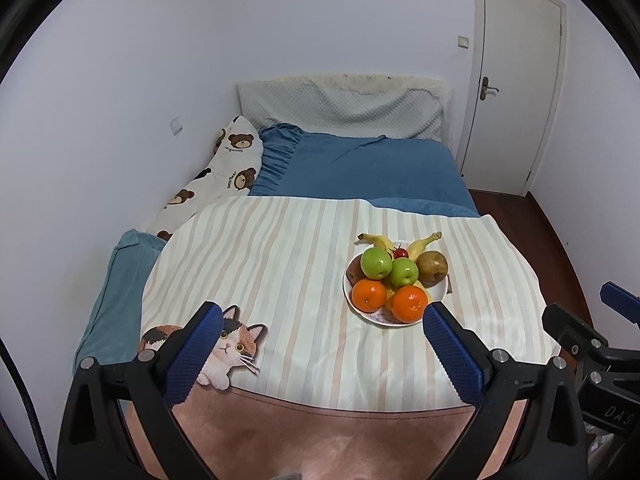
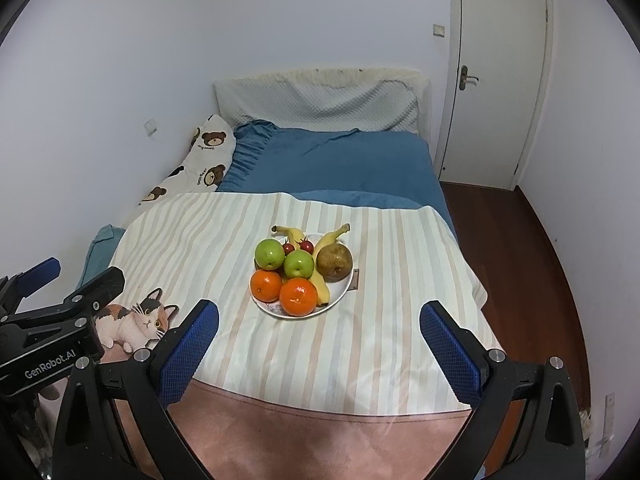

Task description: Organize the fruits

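Fruit location: all fruit in view sits piled on one round white plate [image 2: 344,294], which rests on the cream-and-tan striped cloth [image 2: 240,232] spread over the bed.
Contents: two green apples [image 2: 269,254], two oranges [image 2: 298,297], one brown pear [image 2: 334,261], yellow bananas [image 2: 332,236] and small red cherry-like fruits [image 2: 306,245] at the back.
Loose fruit: none shows on the cloth or on the blue bedding [image 2: 340,160].
Progress: the fruit lies gathered on the plate. This fits either a finished gathering or a heap awaiting sorting; the views do not settle which.
Left gripper [image 1: 322,320]: fingers spread wide, nothing between them, held short of the plate's near-left side.
Right gripper [image 2: 318,318]: fingers spread wide, nothing held, facing the plate squarely from the near side.
Edges: the plate sits nearer the cloth's right side; beyond that side the bed drops to the dark wooden floor [image 2: 532,264]. The near edge meets a pink-brown cover [image 2: 320,440].
Open room: a broad bare stretch of cloth lies left of the plate, up to the calico cat print [image 2: 136,320].
Risk: in my judgement the round fruit could roll on the soft bed.
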Demonstrator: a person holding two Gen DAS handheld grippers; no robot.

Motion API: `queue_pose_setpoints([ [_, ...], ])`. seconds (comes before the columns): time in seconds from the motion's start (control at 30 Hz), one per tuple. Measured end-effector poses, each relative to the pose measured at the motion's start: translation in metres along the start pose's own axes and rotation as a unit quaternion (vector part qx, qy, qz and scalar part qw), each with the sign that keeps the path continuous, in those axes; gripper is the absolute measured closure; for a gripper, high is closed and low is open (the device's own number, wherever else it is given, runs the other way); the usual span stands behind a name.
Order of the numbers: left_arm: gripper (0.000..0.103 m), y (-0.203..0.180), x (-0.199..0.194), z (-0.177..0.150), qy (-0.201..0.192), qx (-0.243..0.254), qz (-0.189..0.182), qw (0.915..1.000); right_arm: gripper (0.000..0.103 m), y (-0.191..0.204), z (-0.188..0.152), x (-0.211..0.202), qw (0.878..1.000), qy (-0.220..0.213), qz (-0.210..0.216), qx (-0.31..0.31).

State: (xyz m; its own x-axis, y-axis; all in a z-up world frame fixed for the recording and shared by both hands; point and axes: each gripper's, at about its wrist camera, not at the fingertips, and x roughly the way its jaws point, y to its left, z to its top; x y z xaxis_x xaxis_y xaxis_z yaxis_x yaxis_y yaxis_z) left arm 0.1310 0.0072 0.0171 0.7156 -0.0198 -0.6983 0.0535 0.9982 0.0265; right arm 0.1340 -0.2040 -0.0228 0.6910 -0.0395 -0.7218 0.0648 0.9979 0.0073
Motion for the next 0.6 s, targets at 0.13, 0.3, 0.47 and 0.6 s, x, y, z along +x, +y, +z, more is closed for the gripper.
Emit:
queue_pose_setpoints([
  [0.13,0.001,0.0002,0.0017,-0.0024,0.005,0.001,-0.005,1.0,0.001,-0.0019,-0.0017,0.0009,1.0,0.002,-0.002,0.003],
  [0.3,0.0,0.0004,0.0026,-0.0054,0.009,0.003,-0.009,0.9999,0.0,-0.0029,-0.002,0.0001,1.0,0.004,-0.002,0.004],
  [0.47,0.001,0.0015,0.0029,-0.007,0.013,0.001,-0.016,0.9998,0.0,-0.0041,-0.0043,-0.0002,1.0,0.006,-0.002,0.006],
  [0.6,0.0,0.0011,0.0044,-0.0079,0.016,0.004,-0.017,0.9997,0.0,-0.0043,-0.0058,0.0011,1.0,0.009,-0.002,0.008],
])
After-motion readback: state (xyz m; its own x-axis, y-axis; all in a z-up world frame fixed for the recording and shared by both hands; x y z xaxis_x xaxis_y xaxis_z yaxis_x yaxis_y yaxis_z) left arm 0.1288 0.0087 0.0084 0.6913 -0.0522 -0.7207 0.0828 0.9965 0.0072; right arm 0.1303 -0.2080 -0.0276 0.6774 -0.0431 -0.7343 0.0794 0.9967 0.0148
